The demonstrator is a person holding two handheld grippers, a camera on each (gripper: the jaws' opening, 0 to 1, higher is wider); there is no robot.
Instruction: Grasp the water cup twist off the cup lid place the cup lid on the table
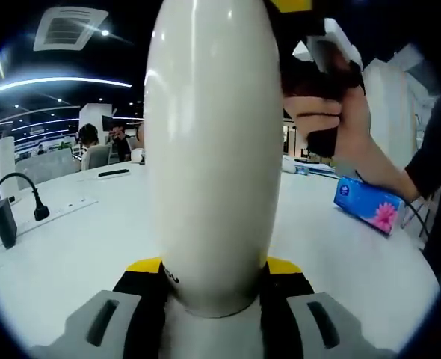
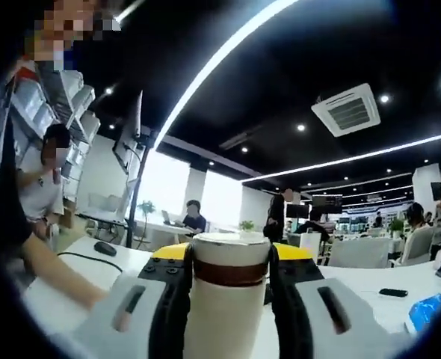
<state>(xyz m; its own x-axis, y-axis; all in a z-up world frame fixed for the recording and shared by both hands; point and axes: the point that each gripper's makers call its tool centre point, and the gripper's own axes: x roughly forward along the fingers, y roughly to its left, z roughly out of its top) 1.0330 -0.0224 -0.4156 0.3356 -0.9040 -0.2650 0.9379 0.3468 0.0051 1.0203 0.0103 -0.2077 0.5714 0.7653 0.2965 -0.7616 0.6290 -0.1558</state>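
Observation:
A tall white water cup (image 1: 209, 149) stands upright between the yellow-tipped jaws of my left gripper (image 1: 214, 268), which is shut on its lower body just above the white table (image 1: 71, 254). At the cup's top right, a hand holds my right gripper (image 1: 303, 52). In the right gripper view the cream cup lid (image 2: 232, 245) sits over a brown band (image 2: 230, 273) on the cup. My right gripper (image 2: 232, 258) is shut on it, one jaw on each side. The cup's top is cut off in the left gripper view.
A blue tissue pack (image 1: 368, 203) lies to the right on the table. To the left are a power strip with a black cable (image 1: 37, 209) and a black phone (image 1: 113, 173). A mouse (image 2: 105, 248), a monitor (image 2: 134, 131) and seated people lie beyond.

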